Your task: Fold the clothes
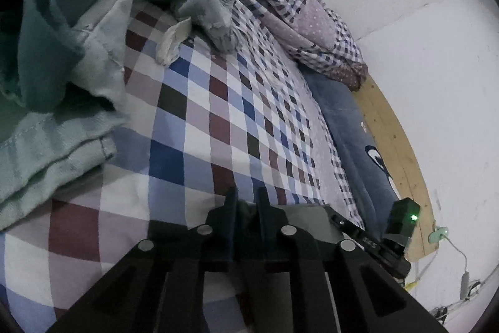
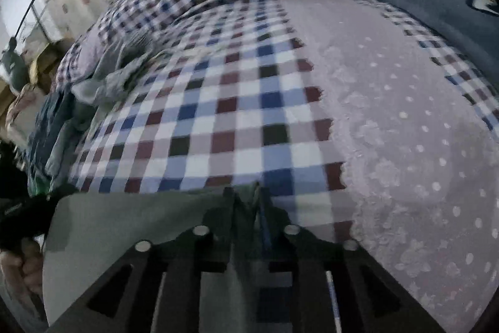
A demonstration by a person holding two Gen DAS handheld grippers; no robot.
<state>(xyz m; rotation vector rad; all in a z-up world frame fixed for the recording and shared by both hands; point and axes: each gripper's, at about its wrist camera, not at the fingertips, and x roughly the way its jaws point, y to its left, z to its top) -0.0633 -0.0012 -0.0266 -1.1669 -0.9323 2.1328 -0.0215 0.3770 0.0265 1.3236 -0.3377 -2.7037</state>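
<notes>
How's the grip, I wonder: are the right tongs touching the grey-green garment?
Touching. The right wrist view shows the right tongs closed on a fold of the grey-green garment, with the cloth pinched between the two fingers.

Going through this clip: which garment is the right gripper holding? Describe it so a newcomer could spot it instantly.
Start from the checked bedsheet. At its near edge, a smooth grey-green cloth spreads flat, one corner pinched in the right gripper. Unlike the crumpled pile of clothes farther left, it is plain and unwrinkled.
</notes>
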